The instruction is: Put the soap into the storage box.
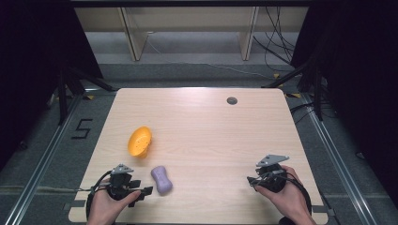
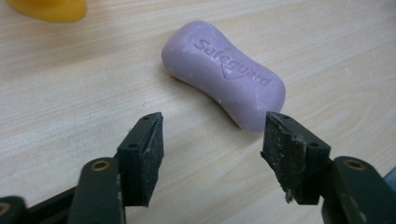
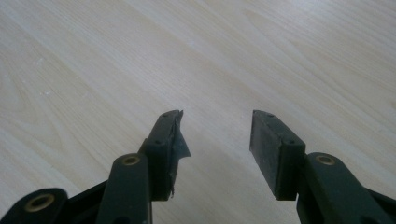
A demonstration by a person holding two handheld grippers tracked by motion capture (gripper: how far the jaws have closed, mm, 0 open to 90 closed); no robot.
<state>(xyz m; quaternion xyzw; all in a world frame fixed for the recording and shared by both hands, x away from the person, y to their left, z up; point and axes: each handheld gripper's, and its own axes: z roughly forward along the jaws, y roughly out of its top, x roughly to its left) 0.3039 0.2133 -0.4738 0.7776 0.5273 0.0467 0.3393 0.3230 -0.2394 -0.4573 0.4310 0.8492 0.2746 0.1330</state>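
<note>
My left tongs (image 2: pixel 212 140) gape just short of the purple soap (image 2: pixel 224 74); right tongs (image 3: pixel 215 140) released too. Slick soap may squirt out.

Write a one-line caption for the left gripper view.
Open left gripper poised just short of a purple soap bar lying on the wooden table.

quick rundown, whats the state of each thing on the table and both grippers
purple soap bar: lying flat on the table, logo side up, ungripped, just ahead of the left gripper
orange bowl: tipped on its side, apart from the soap
left gripper: open, empty
right gripper: open, empty, over bare table
</note>
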